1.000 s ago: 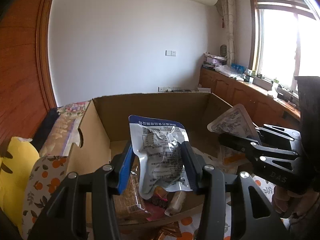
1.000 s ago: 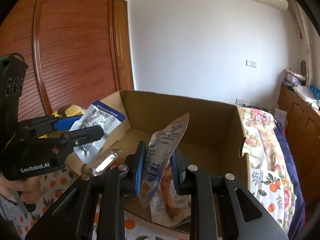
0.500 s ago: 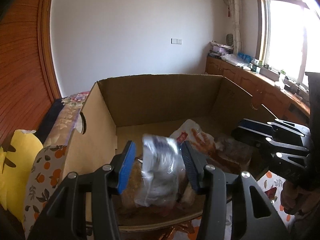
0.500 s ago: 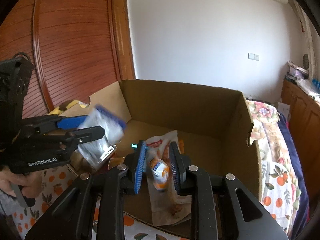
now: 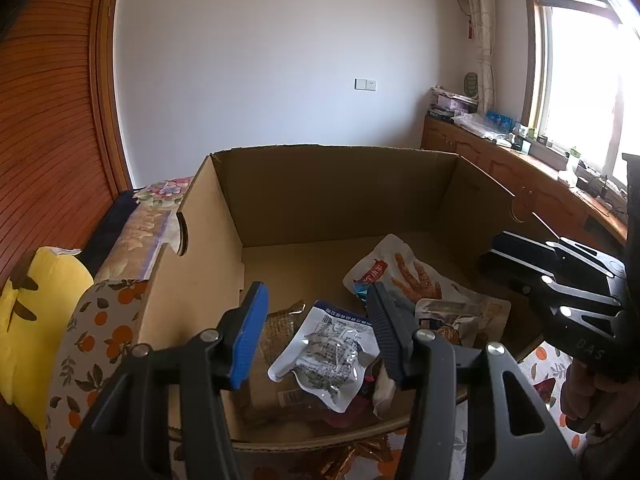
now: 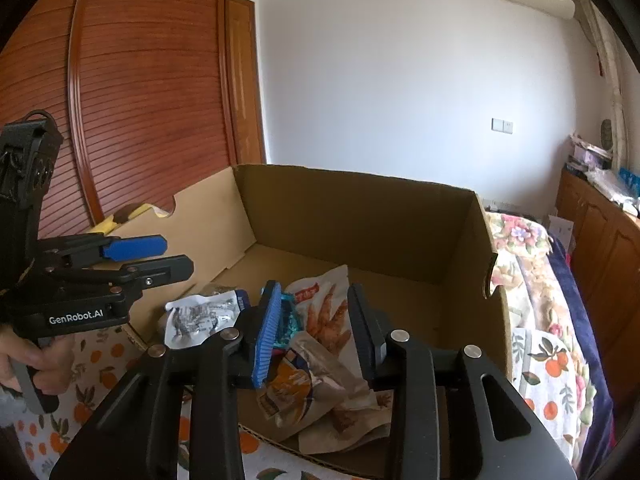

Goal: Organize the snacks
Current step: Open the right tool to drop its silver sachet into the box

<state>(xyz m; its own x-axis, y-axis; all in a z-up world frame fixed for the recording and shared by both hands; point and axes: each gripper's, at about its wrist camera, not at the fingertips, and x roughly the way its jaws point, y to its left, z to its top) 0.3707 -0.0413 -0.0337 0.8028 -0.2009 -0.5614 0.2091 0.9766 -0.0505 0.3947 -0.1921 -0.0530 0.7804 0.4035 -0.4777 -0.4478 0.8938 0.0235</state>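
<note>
An open cardboard box [image 5: 332, 150] [image 6: 352, 178] holds several snack packets. A clear packet with a blue top [image 5: 324, 356] [image 6: 200, 316] lies flat on the box floor below my left gripper [image 5: 316, 332]. That gripper's jaws are opening with nothing between them. A crumpled orange-and-brown packet [image 6: 296, 384] rests on a white packet printed with chicken feet [image 6: 326, 312] [image 5: 404, 276]. My right gripper [image 6: 314, 330] hovers over them, jaws opening and holding nothing. Each gripper shows in the other's view: the left gripper [image 6: 178, 257] and the right gripper [image 5: 490, 252].
The box stands on an orange-print cloth [image 5: 92, 344]. A yellow cushion [image 5: 36, 320] lies to its left, floral bedding [image 6: 536, 280] to its right. Small brown wrappers [image 5: 360, 452] lie before the box's near rim. Wooden cabinets [image 5: 500, 168] line the window wall.
A second ago each gripper held a packet above the box. Both packets have dropped into it, and both pairs of jaws stand wider.
</note>
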